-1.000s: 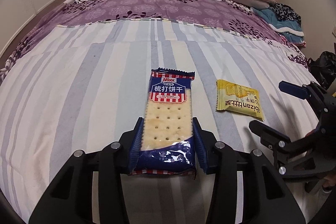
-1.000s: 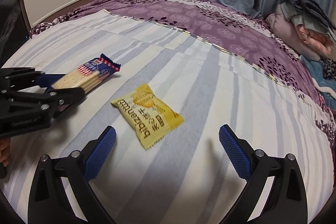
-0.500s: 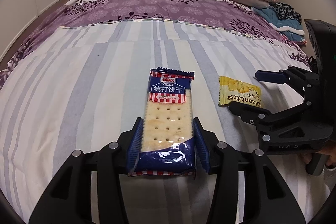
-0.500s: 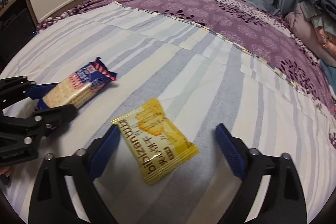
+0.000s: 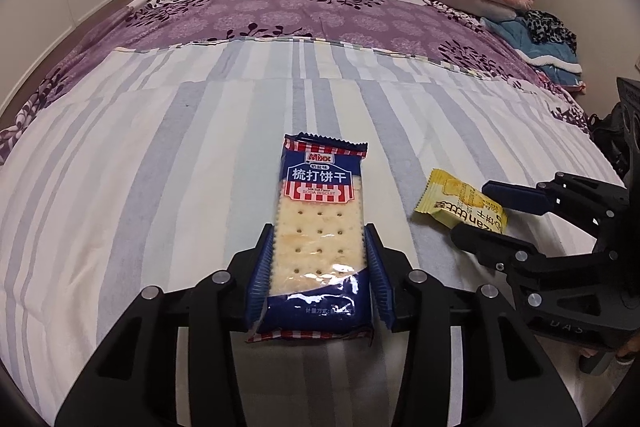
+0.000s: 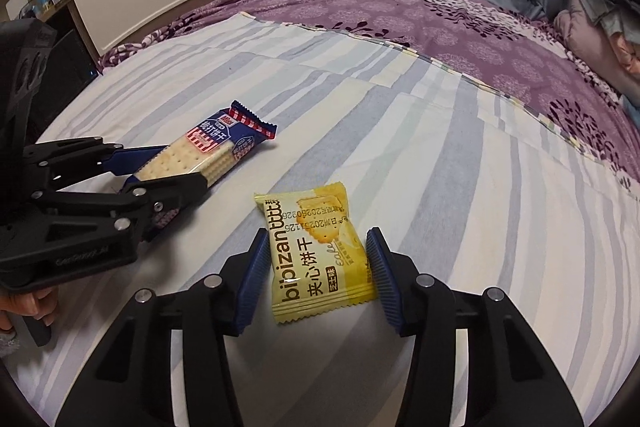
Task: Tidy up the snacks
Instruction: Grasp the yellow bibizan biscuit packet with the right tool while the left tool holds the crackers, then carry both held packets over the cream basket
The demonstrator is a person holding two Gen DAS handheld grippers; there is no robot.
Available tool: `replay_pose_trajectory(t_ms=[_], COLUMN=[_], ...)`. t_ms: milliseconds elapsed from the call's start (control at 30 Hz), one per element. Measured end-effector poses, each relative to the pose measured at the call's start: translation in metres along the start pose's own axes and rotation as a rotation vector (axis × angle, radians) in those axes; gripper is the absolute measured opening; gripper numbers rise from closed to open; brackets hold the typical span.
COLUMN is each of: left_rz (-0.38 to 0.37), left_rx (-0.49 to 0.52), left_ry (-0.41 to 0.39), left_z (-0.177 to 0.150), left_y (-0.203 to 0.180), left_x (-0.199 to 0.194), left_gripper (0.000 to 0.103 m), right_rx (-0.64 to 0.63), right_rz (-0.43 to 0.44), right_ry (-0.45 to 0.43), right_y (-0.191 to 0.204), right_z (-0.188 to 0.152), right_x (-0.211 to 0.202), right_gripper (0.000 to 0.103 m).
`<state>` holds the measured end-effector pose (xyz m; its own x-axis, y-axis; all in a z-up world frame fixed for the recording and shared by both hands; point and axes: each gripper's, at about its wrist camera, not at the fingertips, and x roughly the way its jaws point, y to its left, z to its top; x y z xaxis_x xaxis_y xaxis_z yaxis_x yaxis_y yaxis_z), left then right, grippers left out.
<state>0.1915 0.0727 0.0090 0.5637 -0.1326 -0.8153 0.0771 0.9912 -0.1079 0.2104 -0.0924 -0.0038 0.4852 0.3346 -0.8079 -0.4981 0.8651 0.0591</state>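
The blue plastic soda cracker pack [image 5: 318, 239] was clamped in the left gripper [image 5: 319, 267] on the striped bed [image 5: 160, 167]. Just right of it, the small yellow biscuit packet [image 6: 318, 251] was straddled, not quite pinched, by the right gripper [image 6: 316, 279].

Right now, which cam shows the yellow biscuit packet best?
Right wrist: the yellow bibizan biscuit packet lies face-up, whole, between the right gripper fingers. Left wrist shows it small at the edge, partly hidden behind that gripper.
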Motion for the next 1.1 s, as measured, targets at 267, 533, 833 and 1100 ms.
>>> replay_pose_trajectory(t_ms=[267, 533, 833, 1100], left_rz=[-0.015, -0.024, -0.057, -0.076], left_rx=[0.020, 0.033, 0.069, 0.115], left_ry=[-0.032, -0.051, -0.081, -0.108], left_z=[-0.008, -0.021, -0.044, -0.058], left_y=[-0.011, -0.025, -0.054, -0.079], left_x=[-0.027, -0.058, -0.098, -0.128], left_gripper=[0.045, 0.045, 0.045, 0.045], right_rx=[0.063, 0.153, 0.194, 0.236], right_rz=[0.003, -0.014, -0.025, -0.037], right_ry=[-0.037, -0.092, -0.151, -0.201], right_y=[0.001, -0.001, 0.004, 0.000], right_z=[-0.031, -0.063, -0.093, -0.119], right_x=[-0.040, -0.088, -0.138, -0.173], right_gripper=[0.049, 0.047, 0.047, 0.047])
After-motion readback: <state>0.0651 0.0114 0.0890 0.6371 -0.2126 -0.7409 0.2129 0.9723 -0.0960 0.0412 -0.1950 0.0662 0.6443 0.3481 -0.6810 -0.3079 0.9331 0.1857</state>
